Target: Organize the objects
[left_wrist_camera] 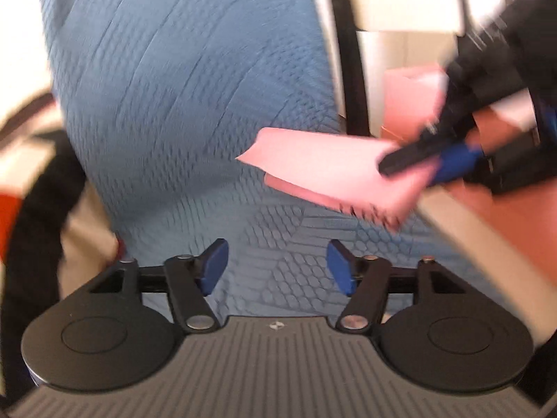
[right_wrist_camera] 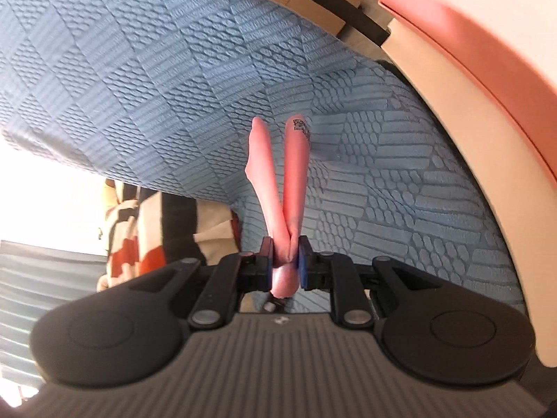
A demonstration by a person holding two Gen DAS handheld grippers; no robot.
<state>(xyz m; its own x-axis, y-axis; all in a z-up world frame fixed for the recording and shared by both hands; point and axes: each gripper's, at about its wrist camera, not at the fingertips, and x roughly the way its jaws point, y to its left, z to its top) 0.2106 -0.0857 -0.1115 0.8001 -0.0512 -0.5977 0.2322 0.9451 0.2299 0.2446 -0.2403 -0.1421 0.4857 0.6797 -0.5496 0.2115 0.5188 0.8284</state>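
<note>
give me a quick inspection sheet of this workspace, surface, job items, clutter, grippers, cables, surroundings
surface: blue textured quilted cover, bare where visible
job's things: pink folded soft item with small dark print near one end, lifted above the cover; pink container with a cream band at the right edge
clutter: cream, black and orange patterned fabric beside the cover's edge
grippers: right gripper shut on the pink folded soft item; left gripper open, nothing between its blue pads
cables: nothing seen
surroundings: dark frame bar and pale panels beyond the cover; left wrist view is motion blurred
</note>
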